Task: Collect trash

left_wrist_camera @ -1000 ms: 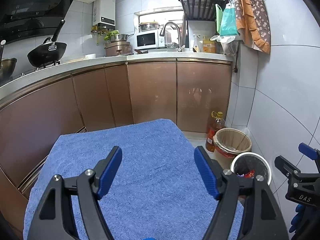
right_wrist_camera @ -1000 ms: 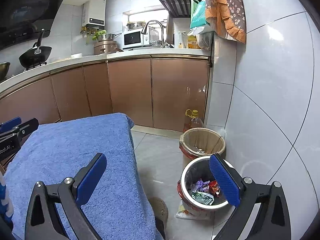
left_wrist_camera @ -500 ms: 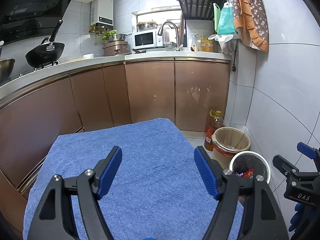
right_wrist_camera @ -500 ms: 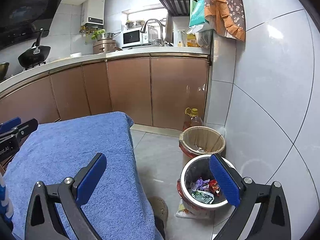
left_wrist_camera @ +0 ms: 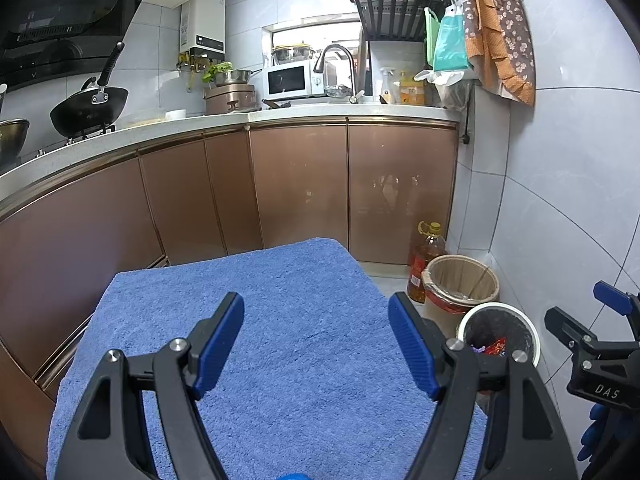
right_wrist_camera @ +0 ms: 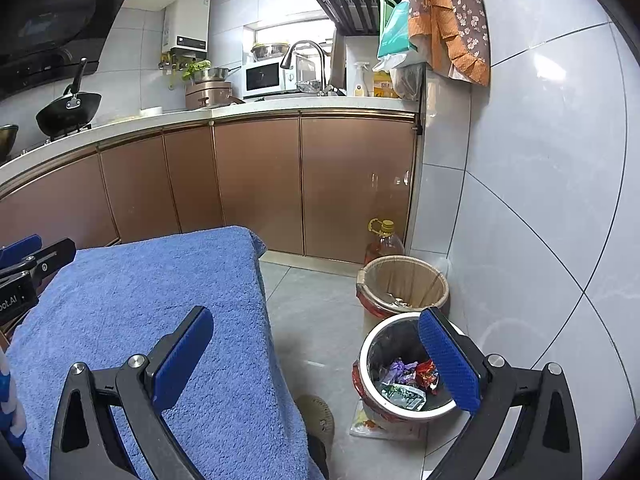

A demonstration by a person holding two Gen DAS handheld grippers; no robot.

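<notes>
My left gripper (left_wrist_camera: 316, 340) hangs open over a bare blue towel (left_wrist_camera: 280, 320), with nothing between its fingers. My right gripper (right_wrist_camera: 316, 356) is open too, straddling the towel's right edge (right_wrist_camera: 160, 300) and the floor. A white-rimmed bin (right_wrist_camera: 370, 344) stands on the floor by the wall, holding several crumpled wrappers (right_wrist_camera: 404, 380); the right finger (right_wrist_camera: 448, 364) overlaps its rim in the image. The same bin (left_wrist_camera: 524, 328) shows at lower right in the left wrist view, and the right gripper's body (left_wrist_camera: 596, 352) is beside it.
A wicker-look basket (right_wrist_camera: 404, 280) and an oil bottle (right_wrist_camera: 384, 240) stand behind the bin. Brown cabinets (left_wrist_camera: 300, 184) run under a counter with a wok (left_wrist_camera: 88, 108), microwave (left_wrist_camera: 288, 80) and tap. A shoe (right_wrist_camera: 318, 420) and a flat wrapper (right_wrist_camera: 376, 428) lie near the bin.
Both views have shifted very slightly; the grippers stay open and nothing was picked up or dropped.
</notes>
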